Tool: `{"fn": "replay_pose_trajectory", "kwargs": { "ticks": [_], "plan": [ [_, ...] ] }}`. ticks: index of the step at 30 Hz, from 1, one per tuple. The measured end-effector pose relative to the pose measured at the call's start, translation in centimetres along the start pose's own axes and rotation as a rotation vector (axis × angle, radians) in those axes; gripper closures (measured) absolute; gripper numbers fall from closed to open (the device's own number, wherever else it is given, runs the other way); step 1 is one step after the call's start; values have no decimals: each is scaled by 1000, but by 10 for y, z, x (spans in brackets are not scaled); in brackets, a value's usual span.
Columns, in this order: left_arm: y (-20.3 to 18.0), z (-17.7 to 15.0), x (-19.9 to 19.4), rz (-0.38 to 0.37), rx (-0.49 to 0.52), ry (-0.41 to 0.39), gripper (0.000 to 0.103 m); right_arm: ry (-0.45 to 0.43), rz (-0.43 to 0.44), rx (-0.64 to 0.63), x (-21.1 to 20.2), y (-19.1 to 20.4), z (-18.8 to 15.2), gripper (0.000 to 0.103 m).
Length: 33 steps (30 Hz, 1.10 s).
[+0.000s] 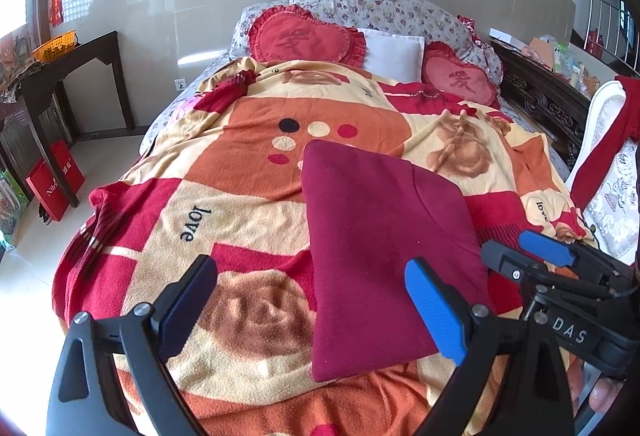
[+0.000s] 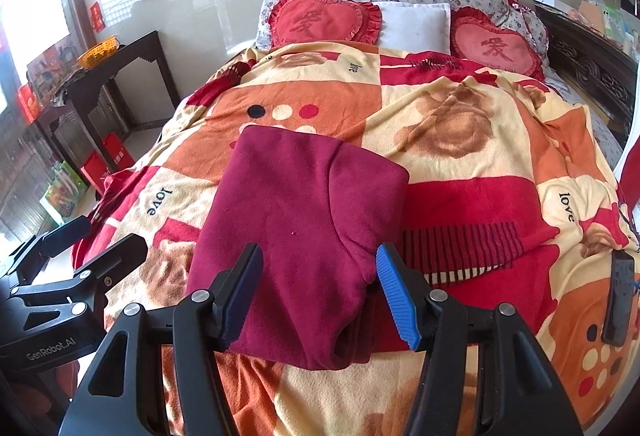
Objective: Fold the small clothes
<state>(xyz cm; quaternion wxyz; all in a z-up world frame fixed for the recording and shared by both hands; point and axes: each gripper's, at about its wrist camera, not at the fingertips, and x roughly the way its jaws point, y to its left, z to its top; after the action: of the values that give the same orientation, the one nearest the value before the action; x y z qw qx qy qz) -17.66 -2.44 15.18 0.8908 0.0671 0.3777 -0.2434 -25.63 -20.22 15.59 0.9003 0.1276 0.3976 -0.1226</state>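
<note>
A folded maroon garment (image 2: pixel 304 236) is lying flat on the patterned blanket (image 2: pixel 460 139) covering the bed. The right tongs (image 2: pixel 320 288) are hovering at its six-o'clock edge, standing apart and gripping nothing. The left tongs (image 1: pixel 312 300) are gaping wide at the garment's seven-o'clock corner, holding nothing either.

My blanket (image 1: pixel 240 195) reads "love" in several squares. My right tool (image 1: pixel 568 332) carries "DAS", my left tool (image 2: pixel 52 348) "GenRobot.AI"; a red bag (image 1: pixel 56 183) begins "Nih".
</note>
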Motion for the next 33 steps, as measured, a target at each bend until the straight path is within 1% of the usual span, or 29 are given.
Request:
{"fn": "replay_pose_trajectory", "kwargs": {
  "ticks": [16, 33],
  "plan": [
    [4, 3, 12, 19, -3, 19, 6, 25, 5, -9, 15, 2, 4, 63],
    [-1, 5, 21, 20, 6, 33, 6, 48, 5, -5, 26, -1, 6, 63]
  ]
}}
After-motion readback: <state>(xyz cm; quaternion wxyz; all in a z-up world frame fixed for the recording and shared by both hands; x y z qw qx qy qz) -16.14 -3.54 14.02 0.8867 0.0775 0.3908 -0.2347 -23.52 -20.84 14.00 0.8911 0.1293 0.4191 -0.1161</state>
